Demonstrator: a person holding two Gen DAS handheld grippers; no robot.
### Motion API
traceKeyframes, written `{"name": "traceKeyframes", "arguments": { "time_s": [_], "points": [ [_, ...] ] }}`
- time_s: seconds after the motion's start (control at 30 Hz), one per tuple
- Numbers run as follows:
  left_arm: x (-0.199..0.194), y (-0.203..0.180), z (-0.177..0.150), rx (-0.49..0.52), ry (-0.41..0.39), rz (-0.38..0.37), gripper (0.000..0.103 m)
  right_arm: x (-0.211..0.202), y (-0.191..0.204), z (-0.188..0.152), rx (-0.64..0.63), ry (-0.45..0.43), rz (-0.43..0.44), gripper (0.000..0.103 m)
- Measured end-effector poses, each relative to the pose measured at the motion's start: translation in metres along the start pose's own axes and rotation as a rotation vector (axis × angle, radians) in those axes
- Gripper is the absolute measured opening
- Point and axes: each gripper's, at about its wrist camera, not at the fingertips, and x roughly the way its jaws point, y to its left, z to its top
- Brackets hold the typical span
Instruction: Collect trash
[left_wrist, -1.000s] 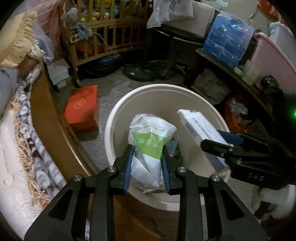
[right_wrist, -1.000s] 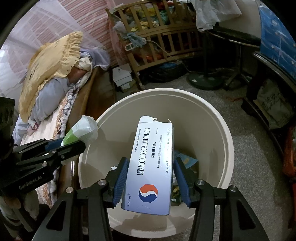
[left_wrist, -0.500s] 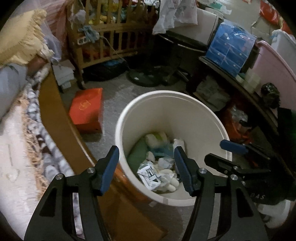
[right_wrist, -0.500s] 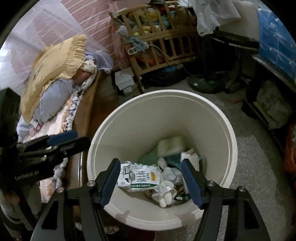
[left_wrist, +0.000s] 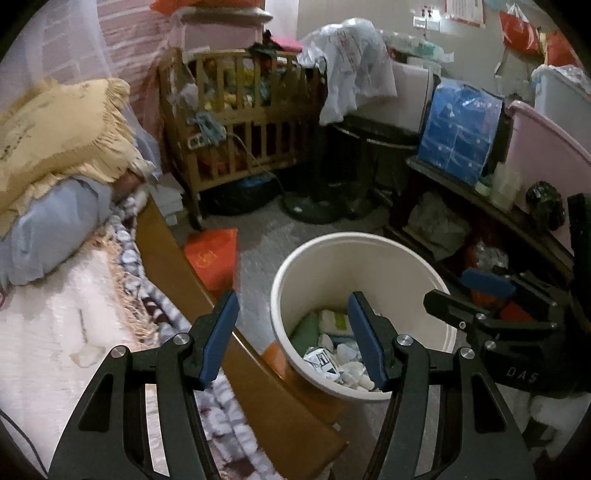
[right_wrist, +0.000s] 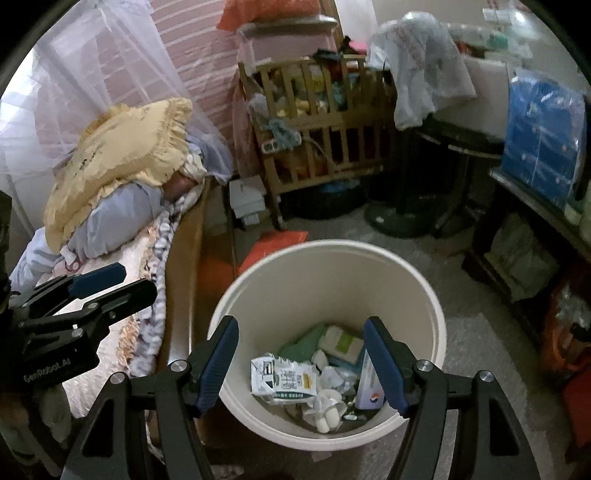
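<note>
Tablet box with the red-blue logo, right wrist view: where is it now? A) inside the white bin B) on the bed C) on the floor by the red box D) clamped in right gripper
A: the tablet box lies among the trash inside the white bin, and the right gripper, jaws opening, holds nothing.

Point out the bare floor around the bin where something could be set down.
Bare carpet lies between the white bin, the fan base and the dark shelf unit. It is crowded on the bed side: the red box and bed frame hem the bin in.
</note>
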Motion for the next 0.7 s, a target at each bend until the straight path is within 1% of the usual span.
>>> {"name": "traceKeyframes", "arguments": {
  "time_s": [0.03, 0.07, 0.27, 0.47, 0.7],
  "points": [
    [-0.004, 0.001, -0.001, -0.004, -0.010, 0.004, 0.060, -0.004, 0.003, 0.001, -0.008, -0.012, -0.008, 0.073],
    [-0.007, 0.001, 0.000, -0.007, -0.019, 0.008, 0.060, -0.009, 0.007, 0.003, -0.020, -0.029, -0.018, 0.074],
    [-0.027, 0.007, -0.001, -0.017, -0.053, 0.016, 0.060, -0.029, 0.020, 0.008, -0.042, -0.078, -0.024, 0.074],
    [-0.040, 0.012, -0.001, -0.039, -0.083, 0.017, 0.060, -0.041, 0.032, 0.011, -0.067, -0.110, -0.035, 0.076],
    [-0.045, 0.014, -0.001, -0.047, -0.099, 0.020, 0.060, -0.049, 0.039, 0.012, -0.085, -0.133, -0.043, 0.078]
  ]
}}
